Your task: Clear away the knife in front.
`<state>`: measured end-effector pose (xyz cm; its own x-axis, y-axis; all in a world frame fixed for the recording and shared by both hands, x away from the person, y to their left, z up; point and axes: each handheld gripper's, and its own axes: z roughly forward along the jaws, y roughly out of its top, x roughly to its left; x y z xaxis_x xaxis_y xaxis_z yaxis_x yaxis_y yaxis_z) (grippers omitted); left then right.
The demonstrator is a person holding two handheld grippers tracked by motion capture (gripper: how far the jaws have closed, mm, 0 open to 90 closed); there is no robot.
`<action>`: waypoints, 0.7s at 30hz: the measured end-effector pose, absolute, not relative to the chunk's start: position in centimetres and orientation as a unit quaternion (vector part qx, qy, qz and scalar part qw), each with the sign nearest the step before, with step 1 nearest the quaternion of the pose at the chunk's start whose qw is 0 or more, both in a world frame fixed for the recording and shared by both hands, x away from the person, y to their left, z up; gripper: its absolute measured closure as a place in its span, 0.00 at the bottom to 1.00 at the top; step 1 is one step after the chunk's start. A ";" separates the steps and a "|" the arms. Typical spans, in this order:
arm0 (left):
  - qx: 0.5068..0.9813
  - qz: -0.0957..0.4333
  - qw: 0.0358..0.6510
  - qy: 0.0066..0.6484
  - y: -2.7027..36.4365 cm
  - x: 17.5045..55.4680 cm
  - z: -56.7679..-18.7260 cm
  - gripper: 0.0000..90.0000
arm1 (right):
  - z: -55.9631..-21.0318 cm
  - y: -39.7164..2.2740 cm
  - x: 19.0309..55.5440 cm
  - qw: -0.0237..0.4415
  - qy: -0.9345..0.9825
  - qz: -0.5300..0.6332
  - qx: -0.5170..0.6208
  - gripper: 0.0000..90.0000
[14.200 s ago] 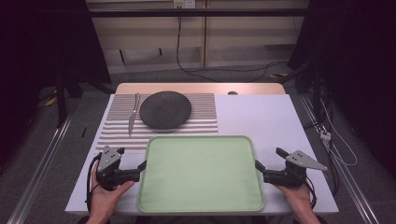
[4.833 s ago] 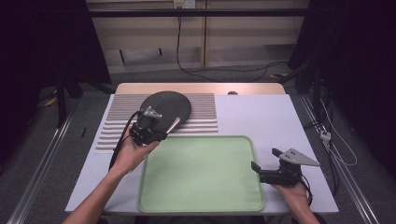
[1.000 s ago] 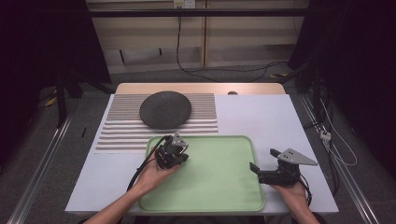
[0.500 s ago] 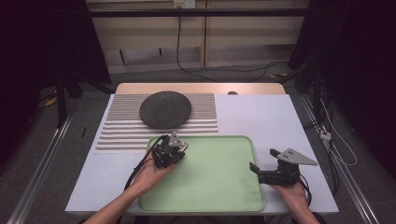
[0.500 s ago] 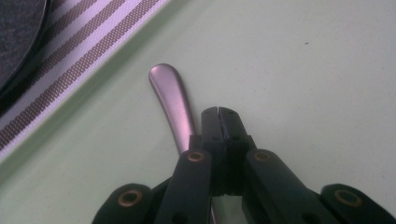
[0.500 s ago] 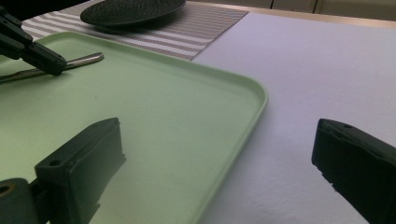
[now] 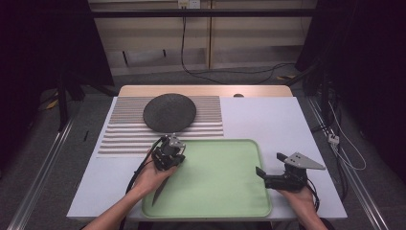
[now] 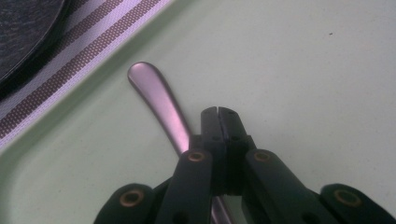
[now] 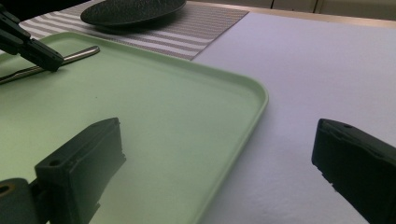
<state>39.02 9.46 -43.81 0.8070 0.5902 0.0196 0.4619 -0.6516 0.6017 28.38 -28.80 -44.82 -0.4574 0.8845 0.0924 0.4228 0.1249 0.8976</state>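
Observation:
A metal table knife [image 7: 160, 191] lies on the left part of the pale green tray [image 7: 225, 191], handle toward the far rim. In the left gripper view the handle [image 8: 154, 93] runs beside and under my left gripper [image 8: 218, 111], whose jaws are pressed together with nothing between them. That gripper [image 7: 170, 143] sits low over the tray's far left corner. My right gripper [image 7: 261, 172] is open at the tray's right rim [image 9: 254, 95], one jaw over the tray and one over the table [image 9: 217, 172]. The right gripper view shows the knife [image 9: 74, 53] touching the left gripper's tip.
A dark round plate [image 7: 169, 111] rests on a striped placemat [image 7: 119, 136] behind the tray, close to the left gripper. White tabletop [image 7: 268, 120] stretches right of the mat. A cable trails from each gripper toward the near edge.
Over 14 seconds the left gripper went from the tray's left rim to the mat and carried the knife onto the tray. In the last second it shifted slightly left. The right gripper stayed put.

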 end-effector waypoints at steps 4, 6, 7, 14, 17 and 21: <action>0.905 0.109 0.293 0.288 9.7 38.9 -43.7 1.00 | -44.8 -28.8 28.4 0.243 0.708 0.475 0.463 0.02; 0.904 0.108 0.294 0.291 9.9 38.8 -43.7 1.00 | -44.8 -28.8 28.4 0.243 0.709 0.474 0.463 0.02; 0.905 0.107 0.293 0.290 10.0 38.8 -43.7 1.00 | -44.8 -28.8 28.4 0.243 0.709 0.474 0.463 0.02; 0.903 0.103 0.290 0.298 11.0 38.8 -43.6 1.00 | -44.8 -28.8 28.4 0.243 0.708 0.474 0.463 0.02; 0.903 0.106 0.288 0.301 11.2 38.7 -43.6 1.00 | -44.8 -28.8 28.4 0.243 0.709 0.474 0.463 0.02; 0.903 0.103 0.286 0.303 11.4 38.7 -43.6 1.00 | -44.8 -28.8 28.4 0.243 0.708 0.475 0.463 0.02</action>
<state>38.71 11.45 -43.58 0.7945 0.6072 0.0129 0.4886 -0.6517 0.5801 28.41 -28.78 -44.81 -0.4530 0.8863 0.0959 0.4254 0.1203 0.8970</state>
